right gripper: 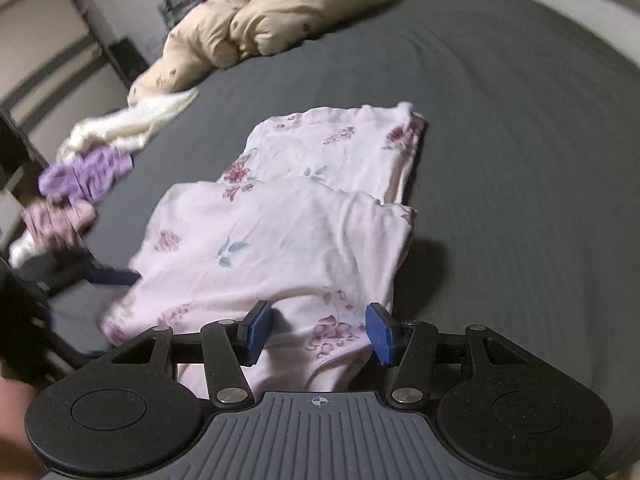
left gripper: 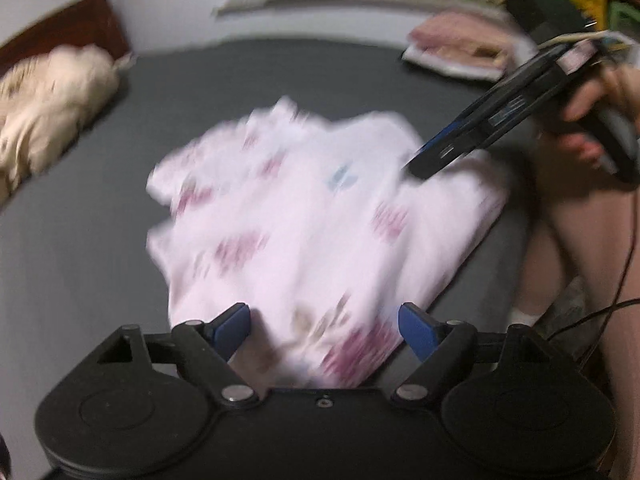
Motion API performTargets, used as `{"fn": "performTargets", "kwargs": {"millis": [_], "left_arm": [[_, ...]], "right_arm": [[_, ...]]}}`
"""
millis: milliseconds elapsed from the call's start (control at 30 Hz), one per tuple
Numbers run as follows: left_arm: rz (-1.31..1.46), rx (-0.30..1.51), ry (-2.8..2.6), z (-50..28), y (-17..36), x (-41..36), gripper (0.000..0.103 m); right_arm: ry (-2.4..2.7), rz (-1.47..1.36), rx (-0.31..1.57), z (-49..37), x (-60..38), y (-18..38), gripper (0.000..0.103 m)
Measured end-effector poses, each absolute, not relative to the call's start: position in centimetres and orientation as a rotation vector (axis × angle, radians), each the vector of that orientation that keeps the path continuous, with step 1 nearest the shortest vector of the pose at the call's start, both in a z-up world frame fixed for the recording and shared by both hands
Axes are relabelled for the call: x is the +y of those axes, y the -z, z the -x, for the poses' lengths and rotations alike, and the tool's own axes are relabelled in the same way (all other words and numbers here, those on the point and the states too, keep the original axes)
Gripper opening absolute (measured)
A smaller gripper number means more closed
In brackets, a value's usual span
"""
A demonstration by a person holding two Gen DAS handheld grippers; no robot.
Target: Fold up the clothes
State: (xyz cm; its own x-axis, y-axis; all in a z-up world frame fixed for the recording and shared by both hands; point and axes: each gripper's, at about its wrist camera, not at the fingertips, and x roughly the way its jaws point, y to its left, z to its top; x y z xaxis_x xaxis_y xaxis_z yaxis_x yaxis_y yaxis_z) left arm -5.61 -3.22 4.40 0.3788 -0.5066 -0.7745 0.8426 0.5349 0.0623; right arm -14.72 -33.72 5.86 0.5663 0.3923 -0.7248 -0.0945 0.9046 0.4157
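Garment (right gripper: 280, 236) lay part-folded on the grey bed (right gripper: 500, 160), flowers up.
Left gripper (left gripper: 324, 322) and right gripper (right gripper: 318, 330) hovered at its near edge, jaws apart and empty; next fold likely needed both near corners pinched evenly and carried over flat.

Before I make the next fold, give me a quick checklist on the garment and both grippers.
1. Left gripper free of cloth: ok, jaws open, pads clear.
2. Right gripper free of cloth: ok, jaws open, garment lies beneath them.
3. Garment lying on the bed: ok, already folded over itself.
4. Fold edges aligned: not ok, the upper layer sits skewed across the lower one.
5. Bed right of the garment clear: ok.
6. Clear of the clothes pile: ok, apart on the left.
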Motion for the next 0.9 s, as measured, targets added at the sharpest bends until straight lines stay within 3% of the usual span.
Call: {"fn": "performTargets", "kwargs": {"millis": [100,233,400,533,800,900], "left_arm": [[-0.425,0.846,0.882,4.5,-3.5,-2.2,0.081],[-0.344,0.808,0.915,4.6,-5.5,-0.6,0.081],[-0.185,0.760,0.891,0.9,-9.2,0.3,0.089],[-0.072,0.770,0.796,-4.2,-10.1,-1.3,0.090],[0.102,0.945,0.637,-13.8,-6.5,-5.1,0.088],[0.116,0.992,0.614,-15.9,-4.7,-6.1,0.082]], "right_arm": [[-0.314,-0.398,0.876,15.2,-34.7,-7.0,0.052],[-0.312,-0.394,0.785,14.9,-36.2,-9.5,0.052],[-0.244,-0.375,0.812,10.2,-38.1,-10.9,0.052],[-0.215,-0.415,0.883,4.8,-39.0,-9.9,0.052],[-0.198,-0.464,0.966,-1.8,-41.1,-6.8,0.052],[-0.194,-0.467,0.990,-3.0,-41.7,-5.7,0.052]]}}
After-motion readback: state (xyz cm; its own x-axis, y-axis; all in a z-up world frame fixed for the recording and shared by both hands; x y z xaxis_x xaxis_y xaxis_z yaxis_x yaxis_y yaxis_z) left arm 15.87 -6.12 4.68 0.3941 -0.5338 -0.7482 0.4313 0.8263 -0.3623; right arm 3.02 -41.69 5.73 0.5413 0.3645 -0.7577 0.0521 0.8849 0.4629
